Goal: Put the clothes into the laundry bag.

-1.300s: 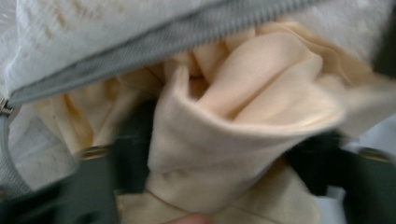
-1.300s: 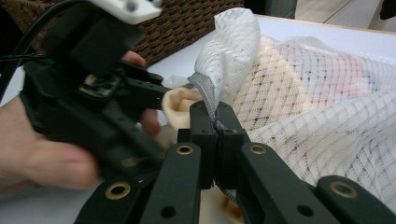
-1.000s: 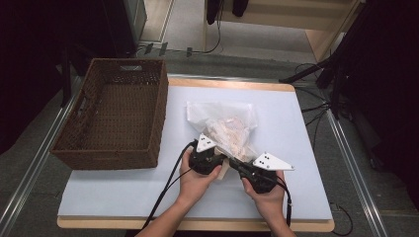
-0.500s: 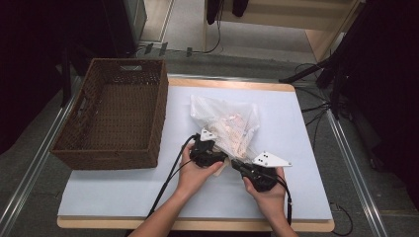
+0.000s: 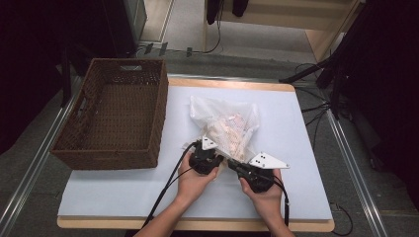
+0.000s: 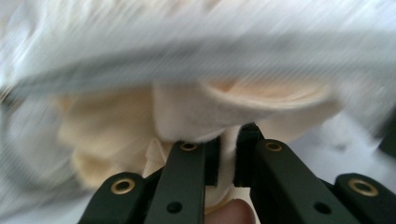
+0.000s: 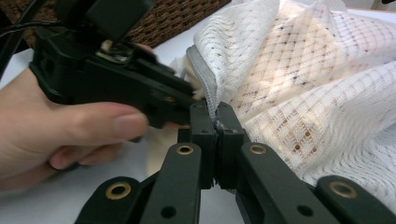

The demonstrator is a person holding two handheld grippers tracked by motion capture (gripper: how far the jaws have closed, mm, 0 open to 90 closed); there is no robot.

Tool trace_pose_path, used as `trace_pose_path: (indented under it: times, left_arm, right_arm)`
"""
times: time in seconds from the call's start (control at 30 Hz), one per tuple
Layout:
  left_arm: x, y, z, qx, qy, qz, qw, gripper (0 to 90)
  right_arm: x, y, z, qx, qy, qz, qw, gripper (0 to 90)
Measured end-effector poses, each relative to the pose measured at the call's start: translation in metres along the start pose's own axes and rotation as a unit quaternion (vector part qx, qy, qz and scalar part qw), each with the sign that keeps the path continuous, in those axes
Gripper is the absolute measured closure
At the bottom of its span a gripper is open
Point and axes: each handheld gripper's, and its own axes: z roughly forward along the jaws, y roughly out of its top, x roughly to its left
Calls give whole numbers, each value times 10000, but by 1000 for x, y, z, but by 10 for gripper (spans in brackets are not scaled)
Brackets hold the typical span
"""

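Observation:
A white mesh bag holding cream cloth lies mid-table on the white mat. My right gripper is shut on the bag's grey zipper edge, which the right gripper view shows pinched between its pads. My left gripper reaches into the bag's mouth right beside it. Its jaws have just been closing, and in the left gripper view they are pinched on a fold of the cream cloth. That view is blurred. The left gripper and the hand holding it also show in the right gripper view.
A brown wicker basket stands at the table's left, close to the left hand. The white mat has open room to the right of the bag and along the front edge. Cables trail from both grippers towards the person.
The bag's near side has been lifted, so the mesh bulges higher than a second ago. My left gripper has shifted slightly into the bag's mouth. The right gripper has kept still.

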Motion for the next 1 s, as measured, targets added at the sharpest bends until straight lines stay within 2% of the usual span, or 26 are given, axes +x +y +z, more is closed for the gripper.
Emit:
trace_pose_path:
  times: [0.03, 0.1, 0.17, 0.2, 0.23, 0.27, 0.3, 0.33, 0.37, 0.4, 0.47, 0.53, 0.63, 0.73, 0.83, 0.93, 1.0]
  left_arm:
    - [-3, 4, -4, -296, -96, 36, 9995, 863]
    - [-7, 9, -8, -710, -98, 77, 9974, 863]
    - [-7, 11, -4, -919, -33, -49, 9958, 861]
    - [-4, 11, 2, -869, 40, -133, 9961, 859]
    - [-1, 11, 11, -613, 68, -191, 9979, 855]
    - [4, 11, 26, -69, -3, -276, 9996, 845]
    - [8, 9, 34, 130, -198, -330, 9992, 828]
    - [10, 9, 34, 138, -305, -374, 9987, 810]
    - [10, 10, 32, 135, -307, -315, 9989, 793]
    - [10, 11, 29, 235, -360, -214, 9988, 752]
    - [10, 8, 21, 331, -591, 13, 9977, 630]
    - [12, 3, 11, 362, -703, 104, 9968, 506]
    - [21, -10, -10, 194, -727, 127, 9971, 436]
    - [32, -20, -30, 33, -642, 245, 9976, 426]
    - [42, -26, -46, -60, -565, 101, 9983, 409]
    - [49, -31, -54, -79, -135, -38, 9999, 408]
    - [53, -33, -56, -76, 242, -187, 9995, 412]
  right_arm:
    - [0, 0, -1, -13, -11, -4, 10000, 892]
    - [-1, 0, -4, -67, -23, -1, 10000, 892]
    - [-2, 1, -7, -136, -28, 10, 9999, 892]
    - [-3, 1, -8, -134, -40, 12, 9999, 892]
    - [-4, 1, -8, -100, -40, -2, 9999, 892]
    - [-4, 0, -7, -39, -47, 12, 10000, 893]
    - [-6, -2, -6, 48, -33, 24, 10000, 892]
    - [-6, -3, -4, 79, -55, 5, 10000, 893]
    - [-6, -5, -3, 128, -84, 21, 9999, 892]
    - [-7, -5, -2, 138, -97, 20, 9999, 892]
    - [-8, -5, -2, 138, -122, 30, 9998, 892]
    - [-11, -5, -2, 163, -153, 83, 9997, 892]
    - [-16, -7, -2, 203, -186, 166, 9995, 892]
    - [-18, -7, -1, 212, -208, 183, 9994, 892]
    - [-20, -7, 0, 215, -191, 227, 9993, 891]
    - [-19, -7, 1, 222, -203, 226, 9993, 891]
    - [-19, -7, 0, 218, -197, 227, 9993, 891]
